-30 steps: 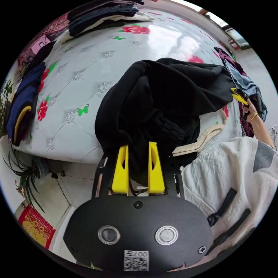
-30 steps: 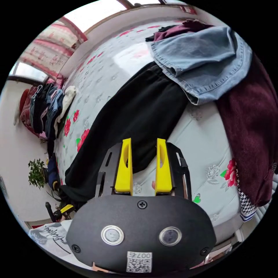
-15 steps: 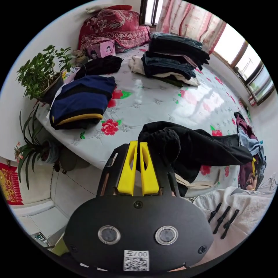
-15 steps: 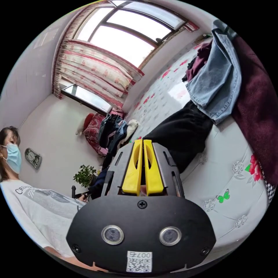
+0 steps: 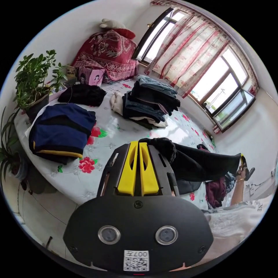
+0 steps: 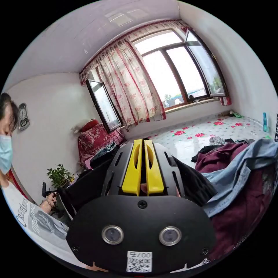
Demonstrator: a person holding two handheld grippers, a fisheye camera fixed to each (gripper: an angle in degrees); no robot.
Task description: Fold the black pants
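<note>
The black pants (image 5: 199,166) hang in the air above the bed, stretched between my two grippers. In the left gripper view, my left gripper (image 5: 138,144) is shut on one end of them, and a ribbed cuff (image 5: 163,146) bunches at its tips. Far to the right, a hand holds my right gripper (image 5: 241,159) on the other end. In the right gripper view, my right gripper (image 6: 142,142) is shut on the pants (image 6: 87,182), which spread out to both sides behind it. The cloth runs left towards the hand holding my left gripper (image 6: 46,191).
The bed (image 5: 121,136) has a white floral cover. On it lie a tall stack of folded clothes (image 5: 150,101), a folded navy garment (image 5: 60,127) and a black one (image 5: 82,94). A potted plant (image 5: 31,78) stands at its corner. A heap of maroon and denim clothes (image 6: 237,176) lies close by.
Both grippers have shut on the pants and lifted them off the bed, pulling them out between them. Both views have tilted up towards the windows.
</note>
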